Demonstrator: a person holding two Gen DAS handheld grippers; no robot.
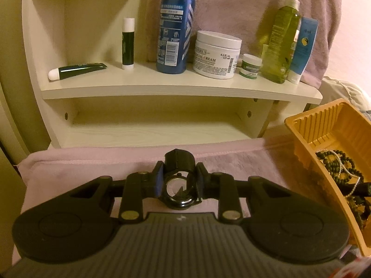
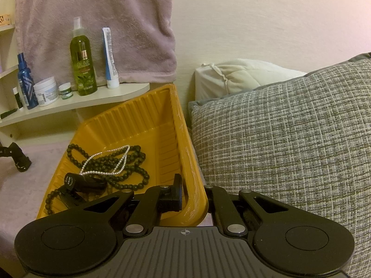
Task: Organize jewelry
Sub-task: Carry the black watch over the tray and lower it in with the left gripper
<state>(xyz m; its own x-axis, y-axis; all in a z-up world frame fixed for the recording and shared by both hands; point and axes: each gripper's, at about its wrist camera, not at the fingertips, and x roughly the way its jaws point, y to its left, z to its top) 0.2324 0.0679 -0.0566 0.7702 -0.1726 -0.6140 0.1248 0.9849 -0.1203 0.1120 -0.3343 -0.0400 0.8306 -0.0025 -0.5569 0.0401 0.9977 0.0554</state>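
Left wrist: watch point(image 1: 179, 186) between fingers point(image 1: 159, 180)

A pale pink fleece blanket point(image 1: 69, 162) covers the surface, and a yellow ribbed plastic tray point(image 2: 143, 125) sits on it, just beside a grey woven cushion point(image 2: 289, 127). A cream wooden shelf unit point(image 1: 176, 88) (loaded with toiletries) stands at the blanket's far edge.

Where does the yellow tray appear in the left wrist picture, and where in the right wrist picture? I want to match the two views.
Left wrist view: the yellow tray is at the right edge, cut off, right of the left gripper.
Right wrist view: it fills the lower centre, with its near wall clamped in the right gripper.
Shared landmark: the green olive bottle on the white shelf.
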